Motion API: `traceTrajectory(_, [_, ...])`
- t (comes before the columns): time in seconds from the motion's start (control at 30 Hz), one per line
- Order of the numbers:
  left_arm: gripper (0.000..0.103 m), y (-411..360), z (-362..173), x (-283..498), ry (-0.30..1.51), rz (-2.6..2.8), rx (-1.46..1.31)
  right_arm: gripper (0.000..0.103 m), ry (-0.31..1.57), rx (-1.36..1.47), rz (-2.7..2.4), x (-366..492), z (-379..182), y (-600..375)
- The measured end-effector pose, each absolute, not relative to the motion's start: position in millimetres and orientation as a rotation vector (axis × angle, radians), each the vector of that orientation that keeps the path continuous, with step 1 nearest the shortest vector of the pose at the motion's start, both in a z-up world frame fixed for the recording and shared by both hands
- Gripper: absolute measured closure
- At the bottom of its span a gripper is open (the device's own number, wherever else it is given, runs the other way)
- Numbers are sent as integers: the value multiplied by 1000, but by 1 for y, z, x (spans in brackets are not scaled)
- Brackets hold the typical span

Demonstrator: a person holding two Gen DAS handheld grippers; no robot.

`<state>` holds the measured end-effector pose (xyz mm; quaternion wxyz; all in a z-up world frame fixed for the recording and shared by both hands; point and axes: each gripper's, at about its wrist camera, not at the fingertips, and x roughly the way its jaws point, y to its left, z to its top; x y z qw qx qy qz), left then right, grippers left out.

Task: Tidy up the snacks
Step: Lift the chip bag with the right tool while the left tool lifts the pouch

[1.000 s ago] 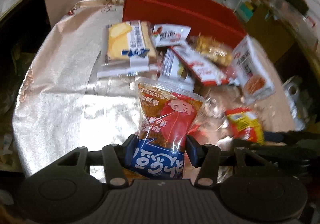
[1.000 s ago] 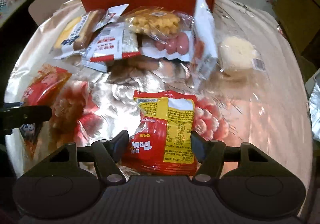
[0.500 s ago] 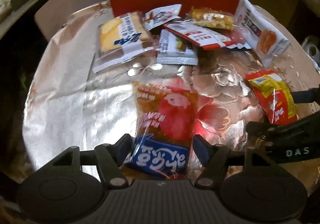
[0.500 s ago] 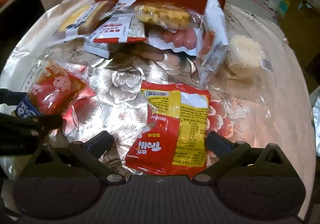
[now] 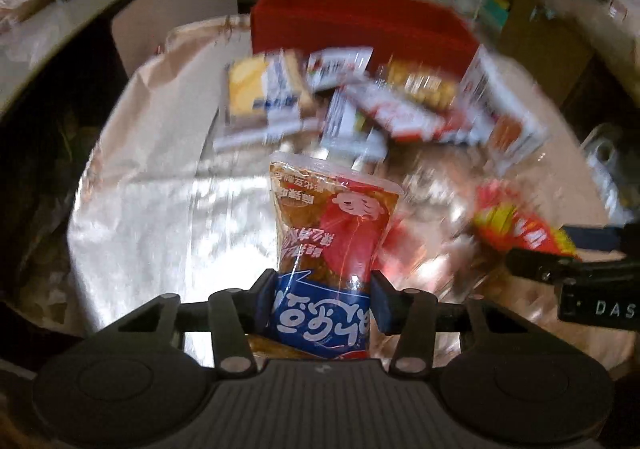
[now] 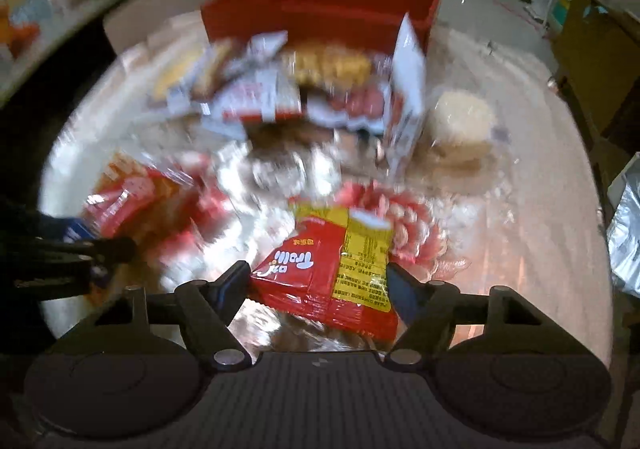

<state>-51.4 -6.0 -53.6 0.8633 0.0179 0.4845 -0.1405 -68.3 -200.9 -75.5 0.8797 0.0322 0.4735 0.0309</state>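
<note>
Left wrist view: the red-and-blue packet [image 5: 324, 273] is pinched at its near end by the left gripper [image 5: 320, 299], which has just closed on it. Its long axis points toward the red box [image 5: 360, 25] beyond the snack pile.

Right wrist view: the red-and-yellow packet [image 6: 332, 269] is clamped by the right gripper [image 6: 320, 285], jaws just closed, tilted, the red box straight ahead.

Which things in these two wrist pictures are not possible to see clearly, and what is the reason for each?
- Left wrist view: pile of snack packets is smeared by motion blur; print unreadable.
- Left wrist view: lower end of the red and blue packet is hidden behind the left gripper.
- Right wrist view: inside of the red box is hidden by its front wall.
- Right wrist view: bottom of the red and yellow packet is covered by the right gripper.
</note>
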Motion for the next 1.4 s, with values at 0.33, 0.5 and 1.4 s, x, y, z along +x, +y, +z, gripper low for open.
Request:
traceTrajectory(0.33, [61, -5, -17, -30, 957, -365, -113, 55, 910, 235, 106, -71, -36, -219])
traceTrajectory(0.5, [61, -8, -27, -29, 988, -364, -112, 41, 978, 178, 42, -64, -57, -224])
traceTrajectory(1.4, [60, -4, -38, -42, 1028, -399, -97, 0, 1152, 245, -9, -123, -122, -206])
